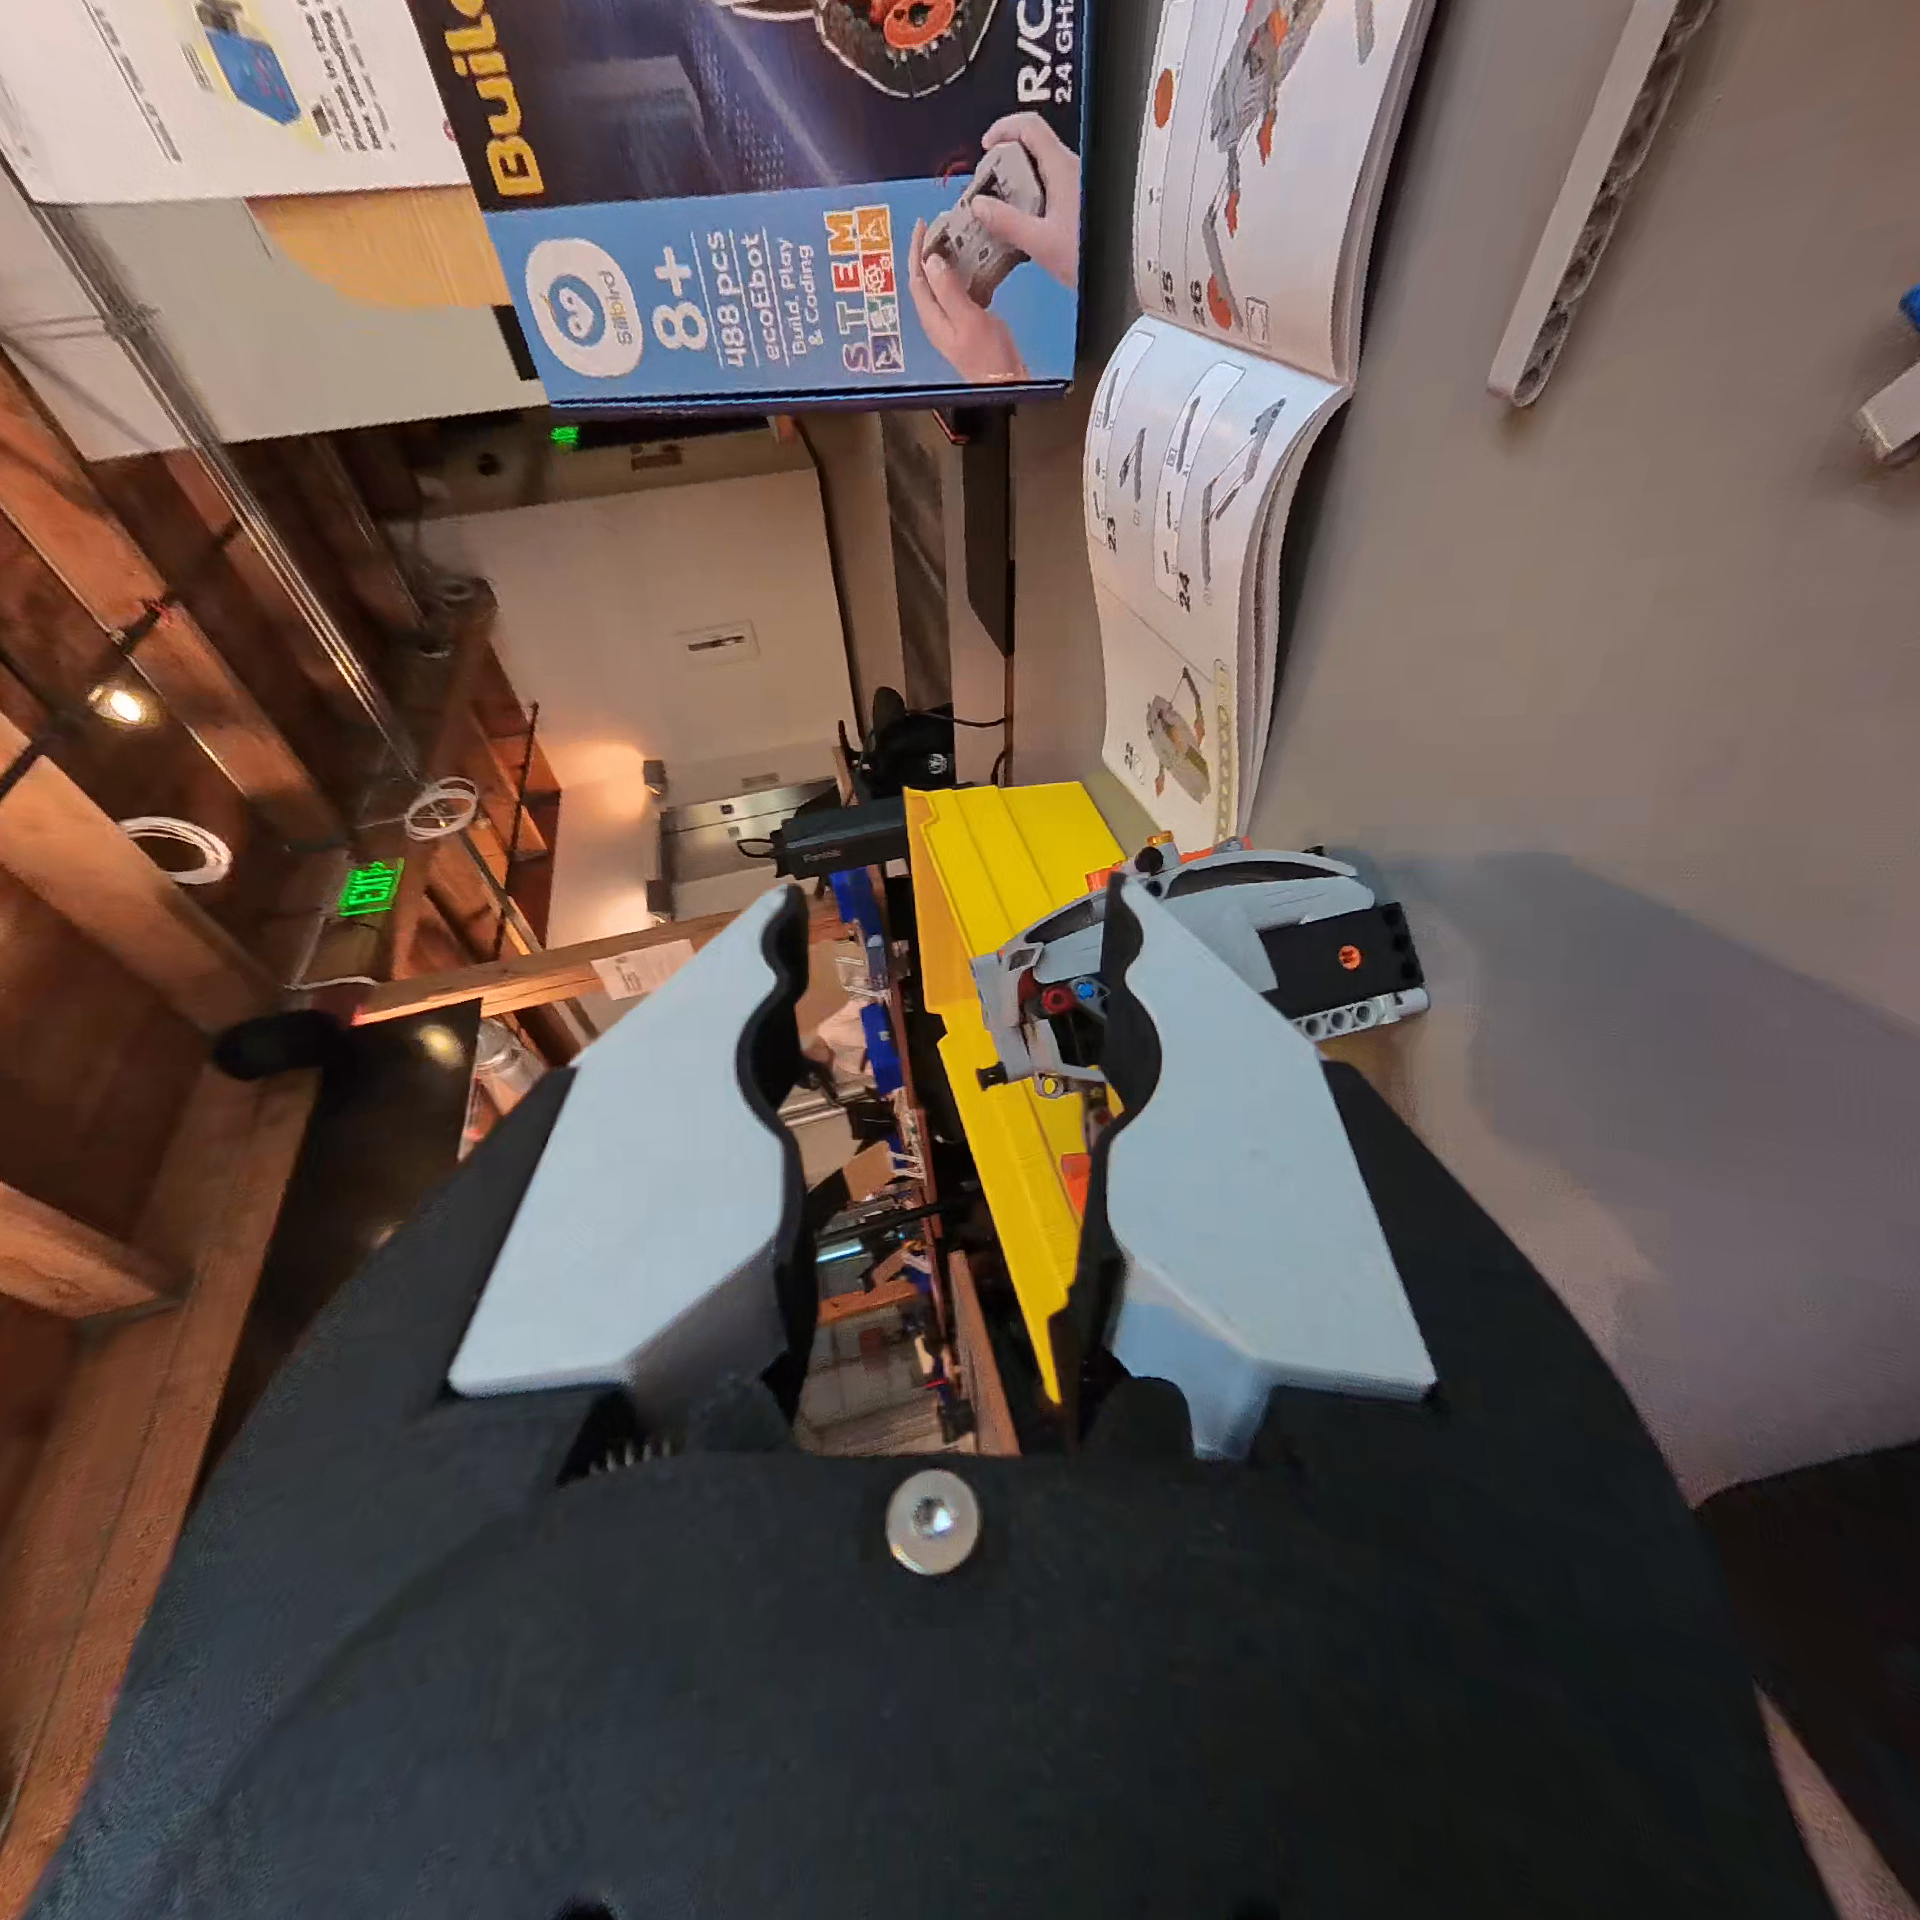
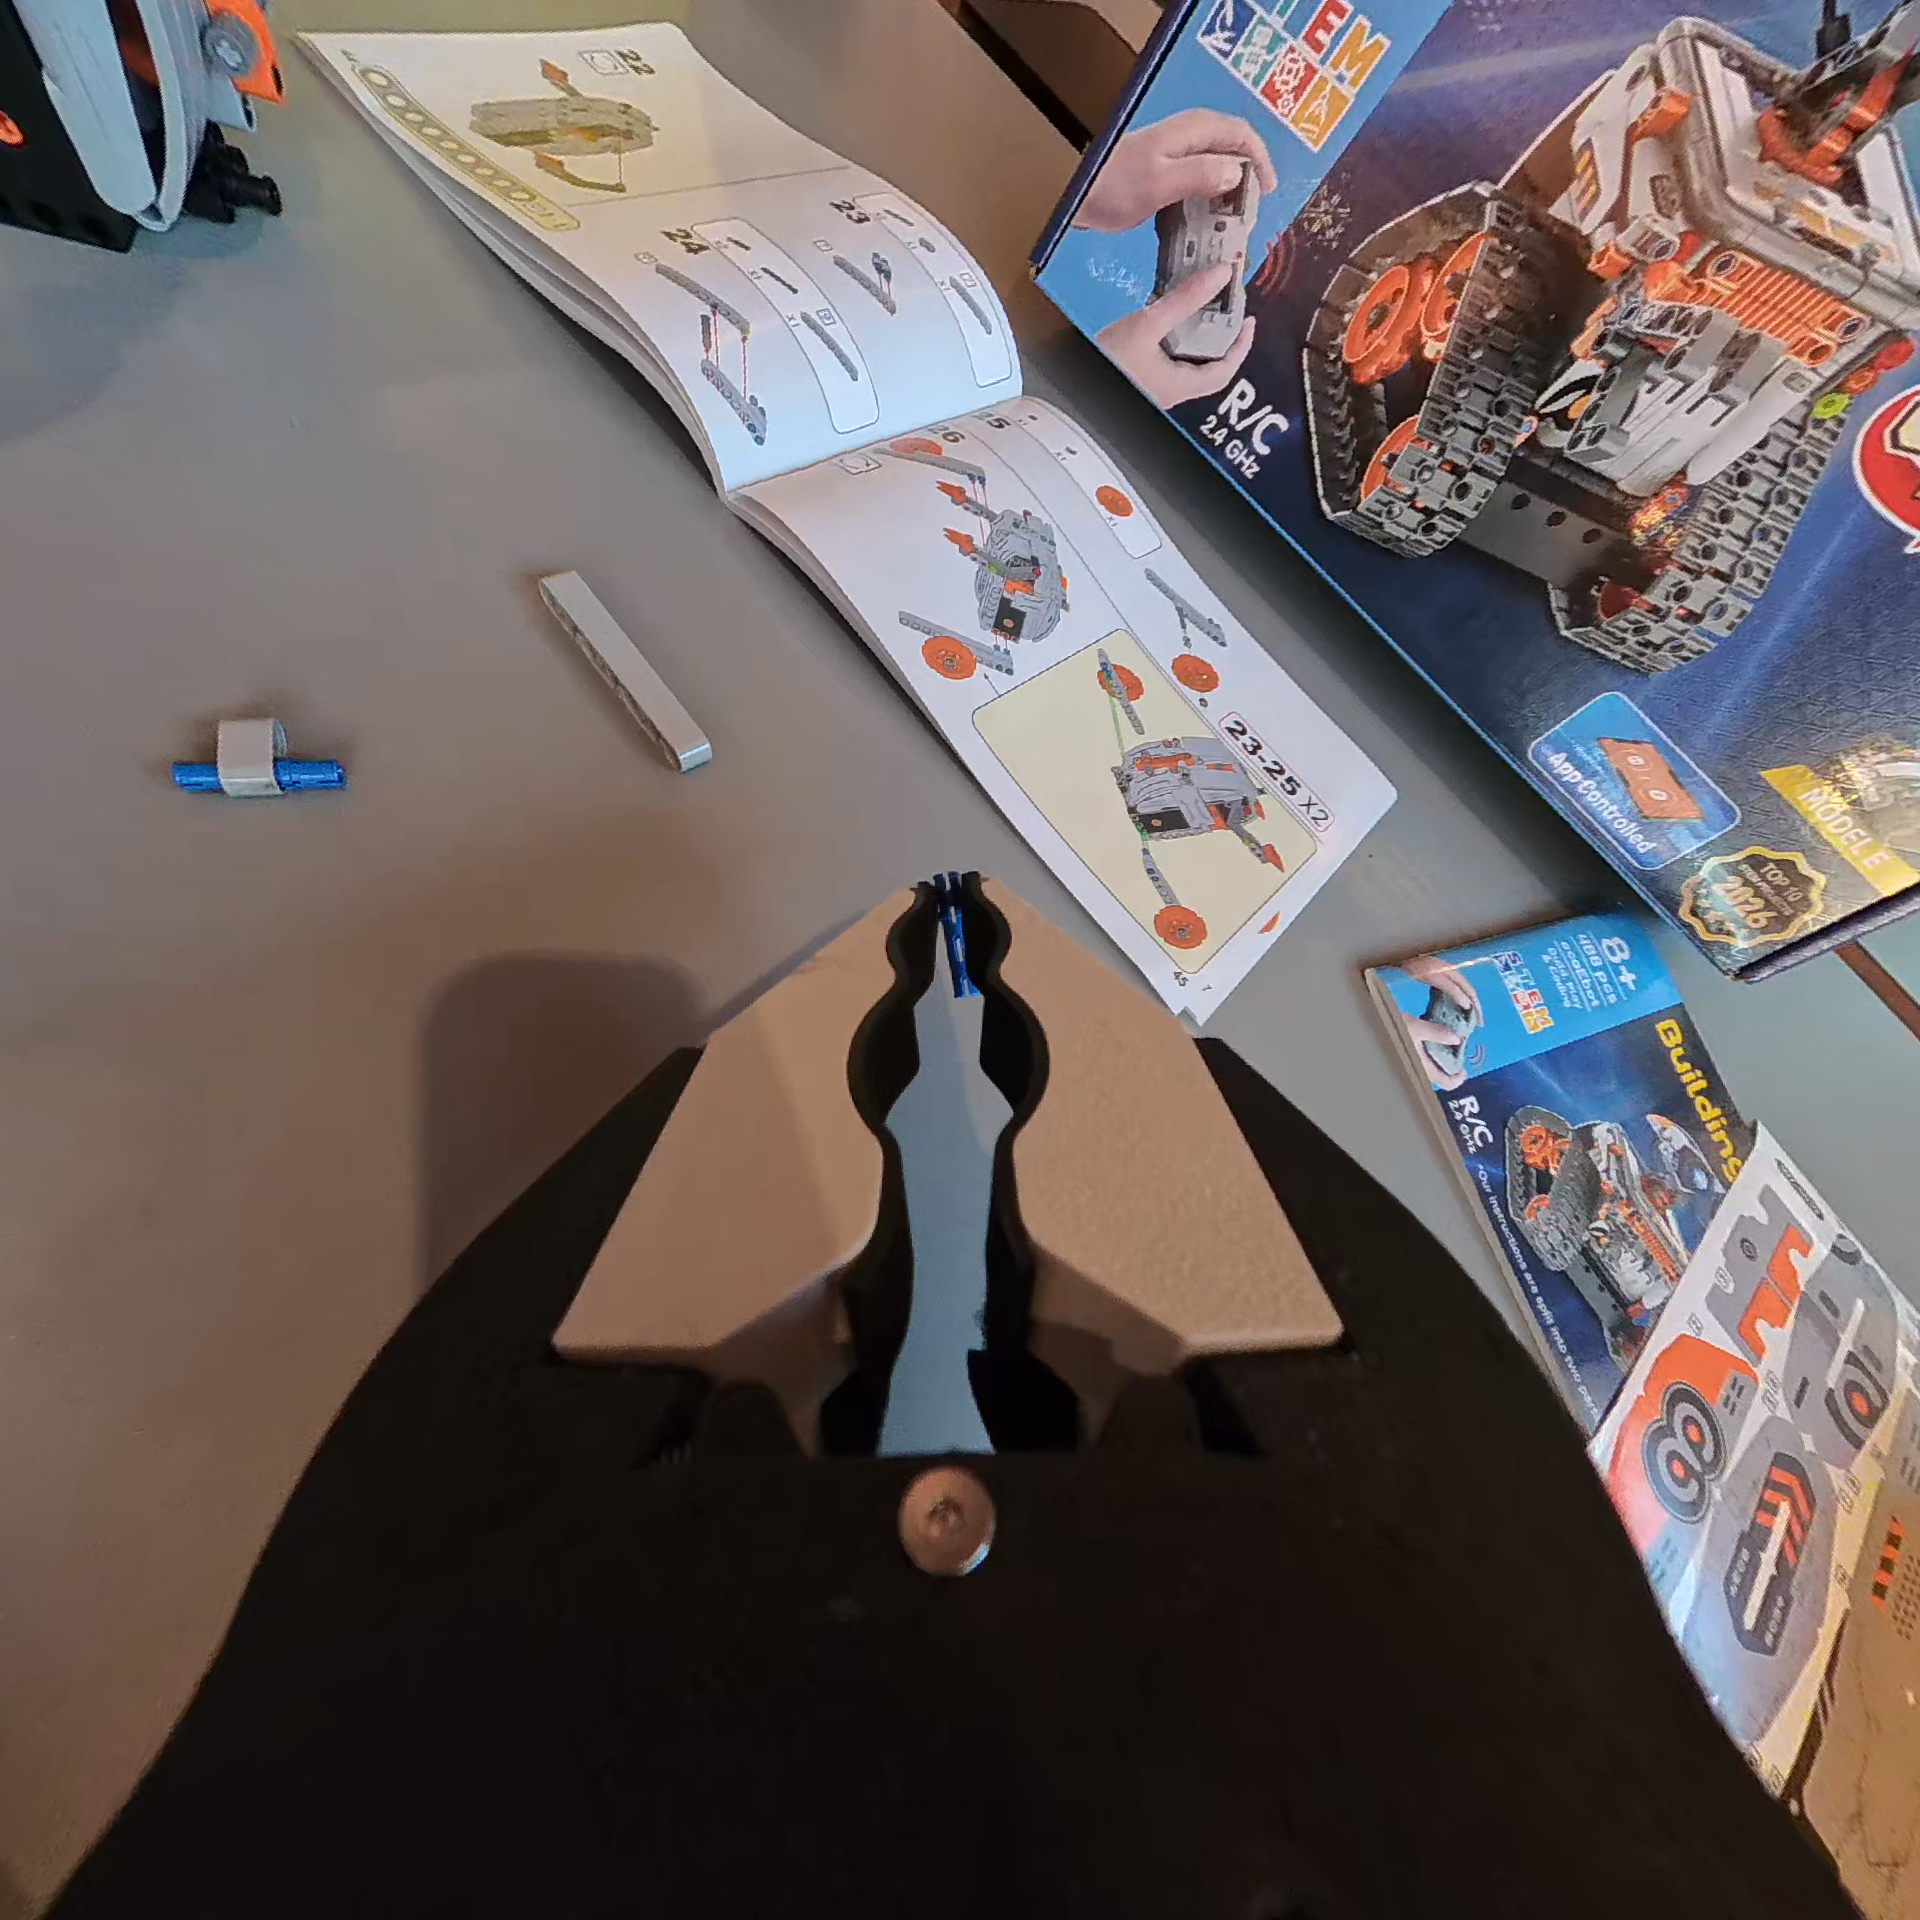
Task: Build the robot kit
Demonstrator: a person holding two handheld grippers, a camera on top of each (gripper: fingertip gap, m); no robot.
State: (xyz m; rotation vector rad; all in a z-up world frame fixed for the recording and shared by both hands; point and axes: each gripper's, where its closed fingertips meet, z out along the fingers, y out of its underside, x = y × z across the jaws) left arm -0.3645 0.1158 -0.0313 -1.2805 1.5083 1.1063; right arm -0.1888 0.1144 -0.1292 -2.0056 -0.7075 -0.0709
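Note:
My right gripper (image 2: 953, 894) is shut on a small blue pin (image 2: 956, 951), held a little above the grey table (image 2: 312, 499). Ahead of it lie a long grey beam (image 2: 627, 671) and a grey connector on a blue axle pin (image 2: 256, 764). My left gripper (image 1: 956, 914) is open and empty, rolled sideways at the table's edge. Its right finger (image 1: 1195, 1091) is just in front of a partly built grey, black and orange model (image 1: 1247, 945), which also shows at the top left of the right wrist view (image 2: 114, 114).
An open instruction booklet (image 2: 831, 416) lies behind the beam; it also shows in the left wrist view (image 1: 1205, 488). A big blue kit box (image 2: 1558, 416) stands at the right, with a second booklet (image 2: 1600, 1174) and a sticker sheet (image 2: 1766, 1403) near it. A yellow tray (image 1: 997, 987) sits by the model. Some 20 cm of space lies between my two pairs of fingers.

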